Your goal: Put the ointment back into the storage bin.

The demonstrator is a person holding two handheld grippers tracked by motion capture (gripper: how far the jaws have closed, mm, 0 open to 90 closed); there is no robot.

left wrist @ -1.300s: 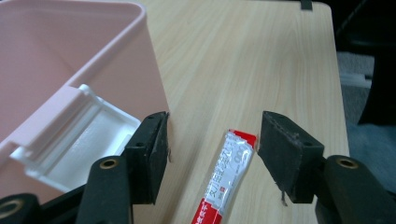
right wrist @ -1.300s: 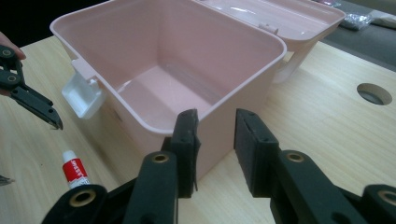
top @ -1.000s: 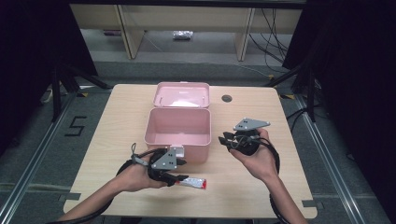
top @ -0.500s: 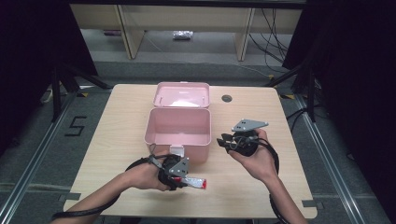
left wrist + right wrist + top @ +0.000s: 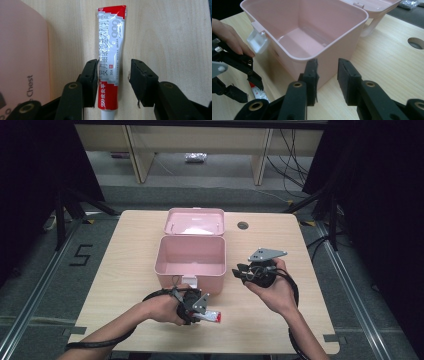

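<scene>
Since the earlier frame the left gripper (image 5: 202, 312) had come down and slid right along the near edge of the table (image 5: 120, 265), from beside the near-left corner of the pink box (image 5: 190, 257) to over the tube (image 5: 212, 316), and its jaws had just been closing with the tube between them. In the left gripper view the tube (image 5: 110, 57) lay flat on the wood with its long axis running straight away from the gripper, parallel to the jaws: white cap end nearest the gripper, flat crimped red end pointing away. The left-hand pad (image 5: 91, 80) appeared to touch the tube's edge, while the right-hand pad (image 5: 140, 80) stood clear with bare wood showing between, so the jaws were part open and not yet gripping. The tube sat off centre in the gap, towards the left-hand pad, just near the box's front wall. The right gripper (image 5: 245, 272) hung to the right of the box, jaws open on nothing and aimed at its near-right corner (image 5: 324, 67). The left hand was far nearer the tube.
</scene>
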